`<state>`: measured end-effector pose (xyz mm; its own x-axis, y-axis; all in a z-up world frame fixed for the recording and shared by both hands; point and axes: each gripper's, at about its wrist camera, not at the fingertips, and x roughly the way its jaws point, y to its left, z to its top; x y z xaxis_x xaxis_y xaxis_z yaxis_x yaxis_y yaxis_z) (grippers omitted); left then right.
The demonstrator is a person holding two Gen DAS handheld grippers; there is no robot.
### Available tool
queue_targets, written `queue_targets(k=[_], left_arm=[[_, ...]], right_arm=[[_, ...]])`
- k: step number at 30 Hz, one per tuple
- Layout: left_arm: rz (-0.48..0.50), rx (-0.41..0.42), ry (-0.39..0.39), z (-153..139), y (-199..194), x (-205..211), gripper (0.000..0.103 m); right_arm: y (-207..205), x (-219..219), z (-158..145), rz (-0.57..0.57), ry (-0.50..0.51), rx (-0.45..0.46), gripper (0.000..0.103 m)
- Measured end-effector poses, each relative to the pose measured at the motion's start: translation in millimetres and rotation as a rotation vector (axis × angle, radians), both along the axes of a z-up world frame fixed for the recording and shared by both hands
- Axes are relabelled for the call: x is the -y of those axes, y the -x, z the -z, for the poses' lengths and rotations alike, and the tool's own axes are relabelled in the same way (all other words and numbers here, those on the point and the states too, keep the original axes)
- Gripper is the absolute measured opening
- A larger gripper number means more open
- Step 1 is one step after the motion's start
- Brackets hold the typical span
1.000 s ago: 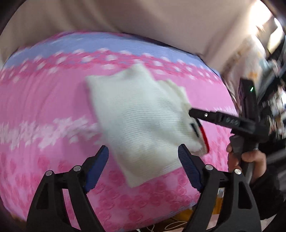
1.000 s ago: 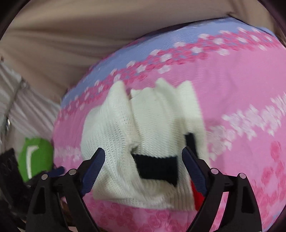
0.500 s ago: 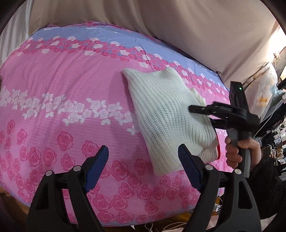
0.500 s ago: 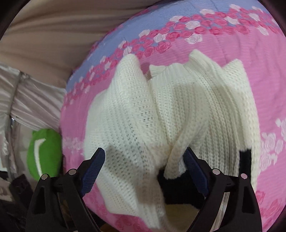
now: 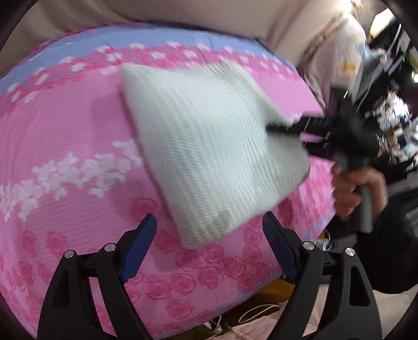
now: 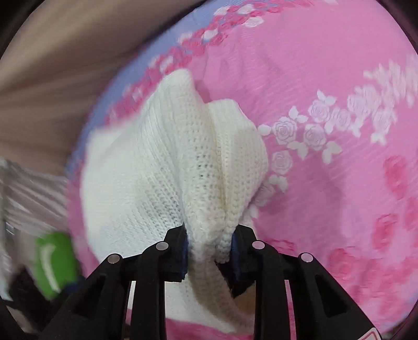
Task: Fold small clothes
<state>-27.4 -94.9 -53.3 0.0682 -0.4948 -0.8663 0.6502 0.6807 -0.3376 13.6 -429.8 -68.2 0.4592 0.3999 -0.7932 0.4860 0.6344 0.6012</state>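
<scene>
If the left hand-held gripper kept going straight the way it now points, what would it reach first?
Most likely the near corner of the white knitted garment, which lies right ahead of the open left hand-held gripper on the pink floral bedspread. Depth is unclear, so it could brush the bedspread just before it.

Pink rose-print bedspread (image 5: 65, 146) with lilac band, beige wall (image 5: 183, 13) behind — cluttered shelves (image 5: 392, 78) right

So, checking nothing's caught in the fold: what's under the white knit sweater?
Around the white knit sweater only the pink rose bedspread shows. What lies directly beneath is covered. The right gripper pinches one edge.
</scene>
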Motion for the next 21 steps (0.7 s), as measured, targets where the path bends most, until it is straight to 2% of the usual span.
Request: queue_targets(k=[1, 2, 3, 5, 8, 10, 11, 12, 13, 15, 17, 19, 21], left_arm=[[0.016, 0.002, -0.012, 4.2, 3.4, 8.2, 0.081], [0.021, 0.002, -0.019, 7.1, 5.0, 13.0, 0.081], [0.019, 0.005, -0.034, 12.0, 7.3, 18.8, 0.081], [0.002, -0.005, -0.063, 21.4, 8.9, 25.2, 0.081], [-0.091, -0.051, -0.102, 40.7, 6.9, 26.5, 0.079], [-0.161, -0.107, -0.103, 53.3, 1.1, 21.8, 0.059], [-0.186, -0.126, -0.104, 57.4, -1.1, 18.8, 0.051], [-0.225, -0.151, -0.107, 61.5, -4.9, 14.3, 0.038], [-0.246, -0.172, -0.092, 61.3, -7.7, 10.1, 0.033], [-0.264, -0.182, -0.070, 56.9, -9.1, 3.2, 0.031], [-0.239, -0.170, -0.086, 58.8, -8.3, 2.4, 0.031], [-0.218, -0.171, -0.117, 68.7, -6.7, 5.7, 0.034], [-0.213, -0.166, -0.127, 69.4, -6.1, 7.7, 0.036]], right_arm=[[2.9, 2.8, -8.8, 0.024, -0.029, 0.034, 0.031], [5.3, 3.6, -18.2, 0.031, -0.014, 0.055, 0.034], [9.1, 1.9, -31.0, 0.024, 0.031, 0.075, 0.040], [17.6, -2.6, -46.3, -0.018, 0.117, 0.082, 0.044], [42.0, -11.0, -49.3, -0.074, 0.193, 0.066, 0.051], [54.0, -12.0, -37.5, -0.098, 0.183, 0.055, 0.051], [57.4, -17.5, -26.3, -0.123, 0.151, 0.055, 0.034], [58.2, -22.5, -19.0, -0.147, 0.140, 0.048, 0.015], [60.0, -27.6, -13.1, -0.161, 0.140, 0.024, 0.010], [69.9, -27.1, -22.6, -0.113, 0.078, 0.075, 0.009], [87.5, -24.3, -39.7, -0.066, 0.041, 0.131, 0.009], [94.7, -25.7, -22.0, -0.081, 0.095, 0.061, 0.009], [93.8, -25.3, 17.9, -0.102, 0.120, -0.061, 0.012]])
